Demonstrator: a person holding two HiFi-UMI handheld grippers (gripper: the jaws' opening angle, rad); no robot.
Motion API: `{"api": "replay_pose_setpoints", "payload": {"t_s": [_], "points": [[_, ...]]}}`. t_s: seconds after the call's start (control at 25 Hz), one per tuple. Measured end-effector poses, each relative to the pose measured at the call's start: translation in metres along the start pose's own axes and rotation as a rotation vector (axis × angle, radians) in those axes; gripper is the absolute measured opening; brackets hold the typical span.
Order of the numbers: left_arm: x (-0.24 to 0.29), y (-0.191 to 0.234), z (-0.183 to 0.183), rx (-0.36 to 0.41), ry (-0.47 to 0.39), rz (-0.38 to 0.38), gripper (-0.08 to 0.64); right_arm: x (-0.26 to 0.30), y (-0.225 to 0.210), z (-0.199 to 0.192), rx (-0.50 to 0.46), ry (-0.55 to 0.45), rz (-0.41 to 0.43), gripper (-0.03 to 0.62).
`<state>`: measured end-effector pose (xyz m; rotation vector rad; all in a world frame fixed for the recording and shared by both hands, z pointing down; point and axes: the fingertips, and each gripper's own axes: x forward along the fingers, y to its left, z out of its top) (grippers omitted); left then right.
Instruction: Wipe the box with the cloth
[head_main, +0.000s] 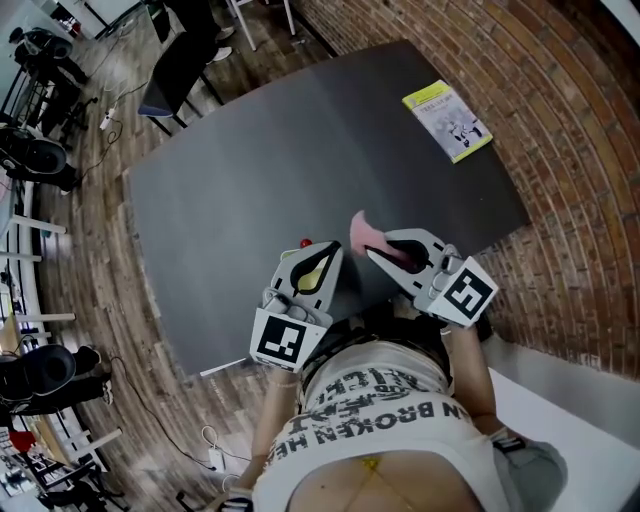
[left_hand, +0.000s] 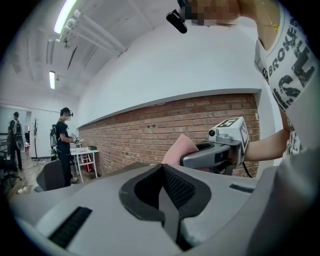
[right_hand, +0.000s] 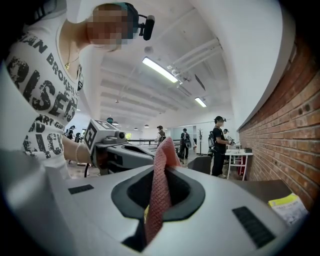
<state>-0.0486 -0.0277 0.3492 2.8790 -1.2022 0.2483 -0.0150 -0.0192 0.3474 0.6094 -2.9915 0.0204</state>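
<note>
The box (head_main: 446, 120), flat and yellow and white, lies at the far right corner of the dark table (head_main: 260, 170); in the right gripper view the box (right_hand: 287, 206) shows low at the right edge. My right gripper (head_main: 373, 251) is shut on a pink cloth (head_main: 364, 233), which stands up between its jaws (right_hand: 160, 180). My left gripper (head_main: 330, 253) is shut with nothing in it, close beside the right one above the table's near edge. From the left gripper view (left_hand: 162, 169) I see the right gripper (left_hand: 212, 152) and the pink cloth (left_hand: 177, 148). Both grippers are well short of the box.
A brick wall (head_main: 560, 90) runs along the table's right side. A dark chair (head_main: 176, 68) stands beyond the far left corner on the wooden floor. A small red thing (head_main: 306, 242) shows by the left gripper. A person (left_hand: 64, 145) stands at a white table (left_hand: 85, 152) in the background.
</note>
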Motion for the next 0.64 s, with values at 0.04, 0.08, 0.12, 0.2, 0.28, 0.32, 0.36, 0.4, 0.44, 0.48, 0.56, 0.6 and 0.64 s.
{"api": "replay_pose_setpoints", "payload": {"t_s": [0.04,0.08,0.12,0.2,0.28,0.32,0.36,0.4,0.44,0.48,0.56,0.6,0.64], "points": [[-0.001,0.0,0.0,-0.001,0.002,-0.002,0.008,0.0,0.0,0.0,0.0,0.002,0.0,0.017],[-0.002,0.0,0.0,-0.005,0.004,-0.003,0.008,0.001,0.001,0.001,-0.002,0.004,-0.001,0.017],[-0.002,0.0,-0.001,-0.009,0.007,-0.003,0.008,0.001,0.001,0.001,-0.005,0.006,-0.001,0.017],[-0.003,-0.001,-0.001,-0.002,0.021,0.002,0.008,0.001,0.001,0.001,-0.004,0.01,0.002,0.017],[-0.003,-0.001,-0.001,0.033,0.026,0.005,0.008,0.001,0.002,0.001,-0.001,0.009,0.01,0.017],[-0.003,-0.001,-0.002,0.036,0.029,0.006,0.008,0.002,0.003,0.001,0.0,0.01,0.013,0.017],[-0.004,-0.002,-0.003,0.025,0.036,0.008,0.008,0.003,0.004,0.001,0.001,0.012,0.015,0.017],[-0.005,-0.001,-0.004,0.015,0.044,0.008,0.008,0.004,0.005,0.001,0.003,0.014,0.016,0.017],[-0.006,-0.001,-0.005,0.012,0.048,0.008,0.008,0.005,0.005,0.001,0.006,0.015,0.017,0.017],[-0.007,0.0,-0.005,0.012,0.05,0.007,0.008,0.007,0.006,0.001,0.008,0.014,0.019,0.017],[-0.007,0.002,-0.006,0.015,0.05,0.003,0.008,0.009,0.006,0.001,0.011,0.015,0.02,0.017],[-0.007,0.003,-0.006,0.016,0.05,0.001,0.008,0.01,0.006,0.0,0.012,0.017,0.02,0.017],[-0.007,0.004,-0.006,0.017,0.05,-0.001,0.008,0.011,0.005,-0.001,0.013,0.019,0.019,0.017]]}}
